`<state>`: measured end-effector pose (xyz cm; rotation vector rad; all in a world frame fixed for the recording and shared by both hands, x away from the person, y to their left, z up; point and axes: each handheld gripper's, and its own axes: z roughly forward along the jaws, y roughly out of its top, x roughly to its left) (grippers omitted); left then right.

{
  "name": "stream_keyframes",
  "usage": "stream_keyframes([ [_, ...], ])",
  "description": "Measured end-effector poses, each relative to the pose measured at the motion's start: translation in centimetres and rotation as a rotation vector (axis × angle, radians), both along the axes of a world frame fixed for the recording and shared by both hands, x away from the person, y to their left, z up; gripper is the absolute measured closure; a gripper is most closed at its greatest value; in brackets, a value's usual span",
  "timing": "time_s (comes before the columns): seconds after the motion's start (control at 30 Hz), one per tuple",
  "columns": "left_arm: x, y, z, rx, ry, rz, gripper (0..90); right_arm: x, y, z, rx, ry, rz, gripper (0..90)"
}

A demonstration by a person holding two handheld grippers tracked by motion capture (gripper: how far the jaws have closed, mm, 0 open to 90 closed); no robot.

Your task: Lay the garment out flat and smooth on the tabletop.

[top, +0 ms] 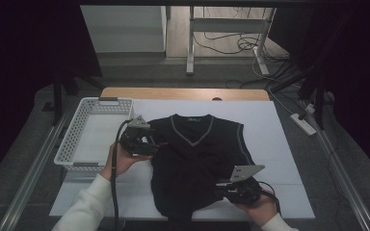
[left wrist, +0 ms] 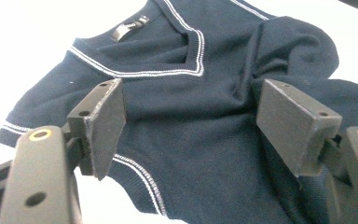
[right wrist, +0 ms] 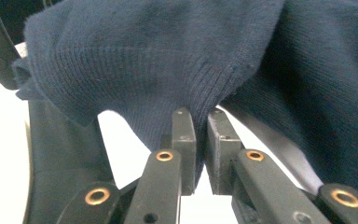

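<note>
White basket, nothing inside, beside spread left tongs; right tongs pinching navy vest hem

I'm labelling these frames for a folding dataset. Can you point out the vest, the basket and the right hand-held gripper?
vest (top: 192,159): high view, middle of its dark front.
basket (top: 72,131): high view, its white left wall.
right hand-held gripper (right wrist: 200,121): right gripper view, between its jaw tips pinching the vest's hem.

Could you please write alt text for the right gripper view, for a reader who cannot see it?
The right gripper has its two black jaws pinched shut on a fold of a dark navy knitted vest, which drapes above the white table.
</note>
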<state>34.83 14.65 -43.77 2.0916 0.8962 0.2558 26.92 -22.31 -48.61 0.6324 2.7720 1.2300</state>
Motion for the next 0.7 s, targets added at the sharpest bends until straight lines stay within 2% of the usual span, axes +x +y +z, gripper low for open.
stream_keyframes([
  [0.27, 0.0, -0.2, 0.1, 0.007, -0.003, -0.007, 24.3, -1.4, -4.2, 0.0, 0.014, 0.012, -0.072, 82.9],
  [0.43, -0.1, -0.4, 0.1, 0.010, -0.005, -0.012, 24.1, -1.8, -4.8, -0.3, 0.003, 0.032, -0.073, 82.8],
  [0.5, -0.1, -0.3, 0.1, 0.008, -0.005, -0.010, 24.1, -2.1, -5.1, -0.1, -0.002, 0.023, -0.079, 82.9],
  [0.57, 0.0, -0.2, 0.1, 0.005, -0.004, -0.009, 24.1, -2.5, -6.1, 0.4, 0.029, 0.014, -0.098, 83.0],
  [0.67, 0.1, -0.3, 0.1, 0.005, -0.003, -0.009, 24.1, -2.7, -7.4, 1.0, 0.105, 0.025, -0.132, 83.0],
  [0.7, 0.1, -0.4, 0.1, 0.006, -0.003, -0.012, 24.1, -2.7, -7.4, 1.1, 0.117, 0.031, -0.132, 83.0],
])
